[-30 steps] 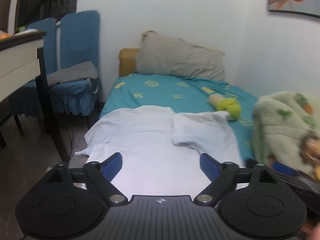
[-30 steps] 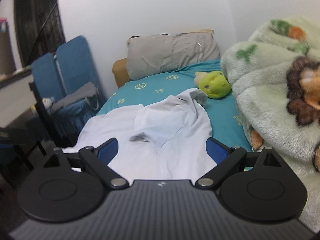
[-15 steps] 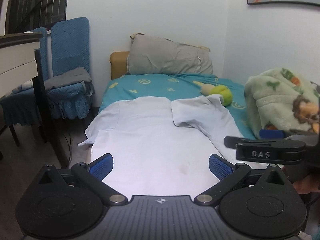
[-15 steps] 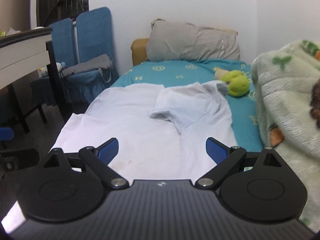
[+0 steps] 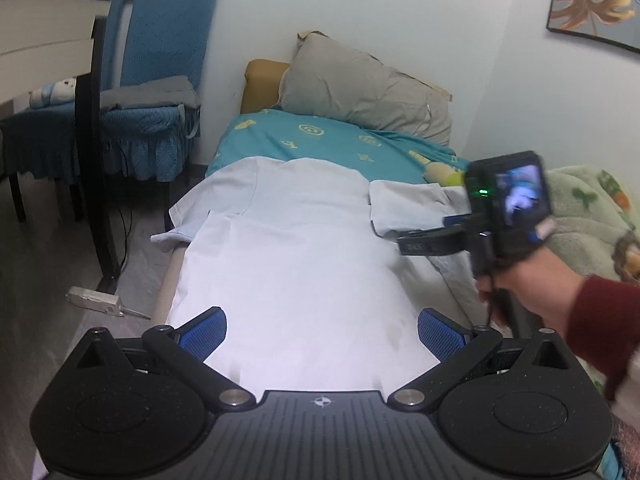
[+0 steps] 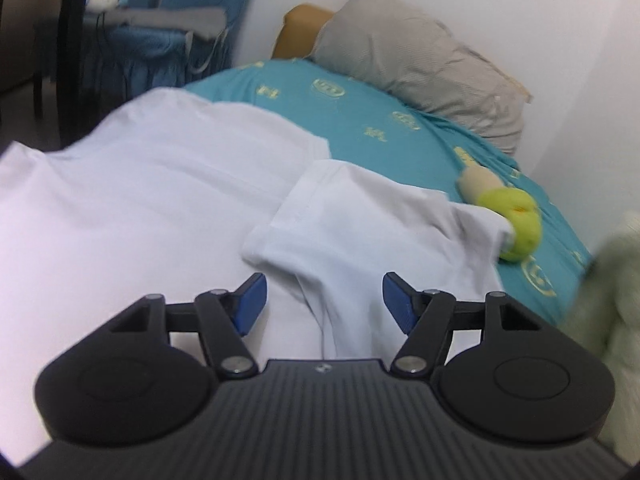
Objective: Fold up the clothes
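Note:
A white short-sleeved shirt (image 5: 296, 248) lies flat on the bed, collar end far from me, its right sleeve (image 6: 360, 216) folded inward over the body. Its left sleeve (image 5: 180, 232) hangs over the bed's left edge. My left gripper (image 5: 322, 332) is open and empty above the shirt's near hem. My right gripper (image 6: 322, 300) is open and empty, low over the shirt just short of the folded sleeve. It shows in the left wrist view (image 5: 424, 240), held by a hand at the right.
A teal sheet (image 5: 320, 140) covers the bed, with a grey pillow (image 5: 360, 92) at the head. A green plush toy (image 6: 516, 224) lies by the sleeve. A fleece blanket (image 5: 592, 208) is heaped at the right. Blue chairs (image 5: 160, 80) and a desk leg (image 5: 96, 160) stand at the left.
My right gripper has moved forward and down toward the folded right sleeve. My left gripper has risen and tilted down over the shirt's hem. Both stay open.

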A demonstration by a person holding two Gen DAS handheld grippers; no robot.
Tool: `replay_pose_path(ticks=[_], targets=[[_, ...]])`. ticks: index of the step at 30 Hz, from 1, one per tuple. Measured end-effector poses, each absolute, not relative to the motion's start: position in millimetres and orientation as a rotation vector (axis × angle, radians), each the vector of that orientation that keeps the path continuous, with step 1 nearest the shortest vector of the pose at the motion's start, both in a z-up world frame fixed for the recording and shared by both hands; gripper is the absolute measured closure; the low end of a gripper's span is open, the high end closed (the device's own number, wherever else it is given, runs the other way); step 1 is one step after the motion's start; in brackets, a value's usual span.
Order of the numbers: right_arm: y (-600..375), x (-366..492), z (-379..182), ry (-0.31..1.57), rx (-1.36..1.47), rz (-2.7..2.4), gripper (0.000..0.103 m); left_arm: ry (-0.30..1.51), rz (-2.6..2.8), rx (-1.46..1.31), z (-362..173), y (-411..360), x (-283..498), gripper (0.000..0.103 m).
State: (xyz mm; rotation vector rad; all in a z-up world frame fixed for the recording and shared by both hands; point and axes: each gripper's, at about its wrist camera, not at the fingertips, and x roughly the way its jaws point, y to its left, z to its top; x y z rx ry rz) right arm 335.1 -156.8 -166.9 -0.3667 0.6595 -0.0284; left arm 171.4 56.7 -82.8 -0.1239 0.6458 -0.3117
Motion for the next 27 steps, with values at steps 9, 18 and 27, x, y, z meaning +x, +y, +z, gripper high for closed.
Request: replay_pose_path(ticks=[9, 18, 27], targets=[[-152, 344, -187, 0.693, -0.374, 0.028, 0.095, 0.678, -0.284, -0.185, -92, 68, 193, 0.000], [-126, 320, -138, 0.649, -0.377, 0.167, 0.013, 0.663, -0.248, -0.187, -85, 75, 185, 0.000], [7, 356, -104, 0.692, -0.439, 0.529, 0.017, 0.670, -0.209, -0.223, -87, 86, 181, 0.000]])
